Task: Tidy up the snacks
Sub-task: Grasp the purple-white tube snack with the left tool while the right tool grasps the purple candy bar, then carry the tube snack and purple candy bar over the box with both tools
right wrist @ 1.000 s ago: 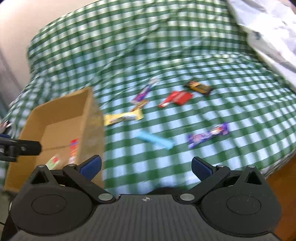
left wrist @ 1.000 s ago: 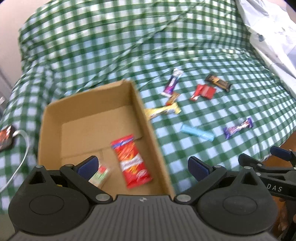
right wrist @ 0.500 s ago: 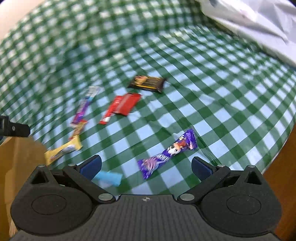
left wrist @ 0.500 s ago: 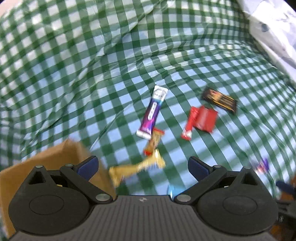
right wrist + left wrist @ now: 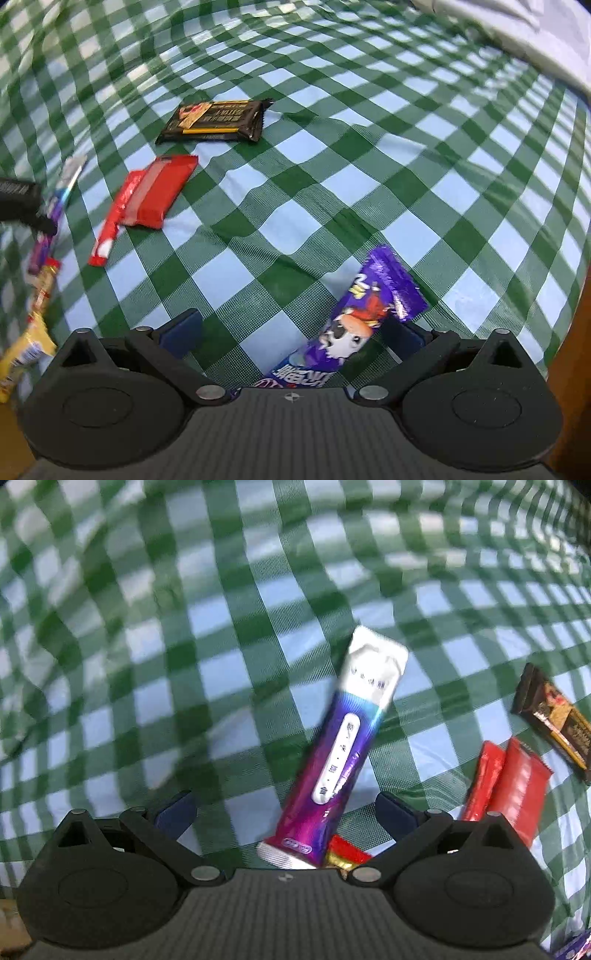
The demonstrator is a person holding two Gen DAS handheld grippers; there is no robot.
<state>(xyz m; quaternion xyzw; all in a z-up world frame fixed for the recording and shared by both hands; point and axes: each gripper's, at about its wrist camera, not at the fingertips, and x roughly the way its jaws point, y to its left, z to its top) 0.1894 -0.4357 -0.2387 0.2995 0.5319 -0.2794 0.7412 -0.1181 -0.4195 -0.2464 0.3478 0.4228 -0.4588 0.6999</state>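
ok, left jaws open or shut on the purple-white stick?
Open. The left gripper straddles the purple-white stick, which lies flat on the checked cloth with gaps either side.

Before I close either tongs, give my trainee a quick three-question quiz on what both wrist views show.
1. True or false: the left tongs are shut on the white-tipped bar.
2. Which snack lies between the right tongs? A) black bar B) red pack C) purple cartoon bar
3. Fill in: in the right view, the red pack lies nearer the camera than the ____ bar.

Key
1. False: open, fingers either side of the bar.
2. C, the purple cartoon bar.
3. black.
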